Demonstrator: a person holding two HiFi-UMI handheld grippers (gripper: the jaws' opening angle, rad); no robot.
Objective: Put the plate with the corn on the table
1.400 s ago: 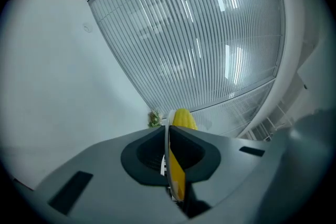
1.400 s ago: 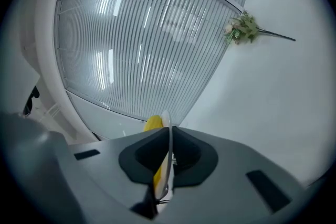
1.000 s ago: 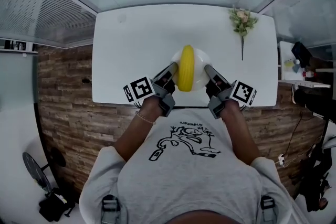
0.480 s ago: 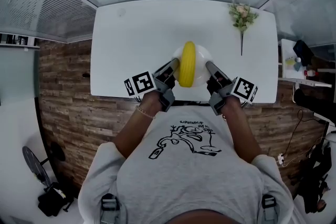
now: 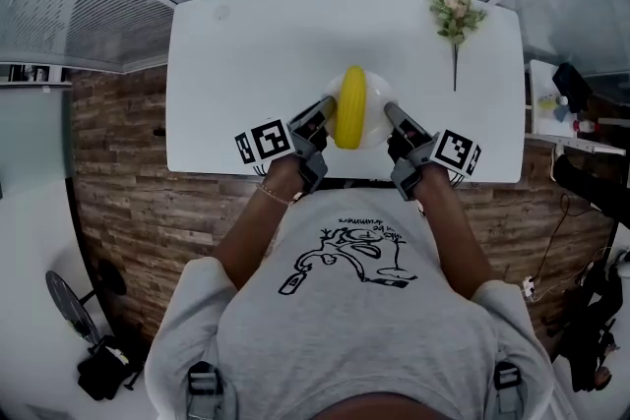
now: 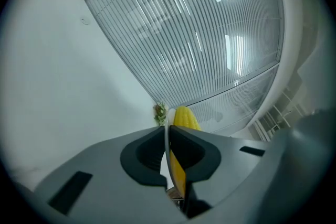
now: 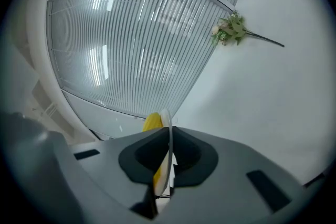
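**Current state.** The plate (image 5: 372,125) sits in the lower middle of the head view, over the near part of the white worktop (image 5: 246,54). The corn (image 5: 350,106) lies lengthwise across its centre. The left gripper (image 5: 326,111) holds the plate's left rim and the right gripper (image 5: 388,114) holds its right rim, so the plate is carried between the two.

**Jaw state.** In the left gripper view the jaws are pressed together on the thin white plate edge (image 6: 166,131), with the yellow cob (image 6: 182,117) just beyond it. In the right gripper view the jaws likewise pinch the rim (image 7: 167,123), with the cob (image 7: 152,122) behind it. Neither grip shows a gap.

**Step in hand.** Judged as the set-down stage: the plate is already above its landing area. No view shows whether its base touches the worktop.

**Next move.**
1. Lower both grippers together and at the same rate, keeping the plate level so the cob does not roll off.
2. Confirm the base is fully seated, clear of the near edge.
3. Spread both pairs of jaws and draw them outward along the surface.

The flower sprig (image 5: 455,18) at the upper right lies well apart and does not obstruct placement.
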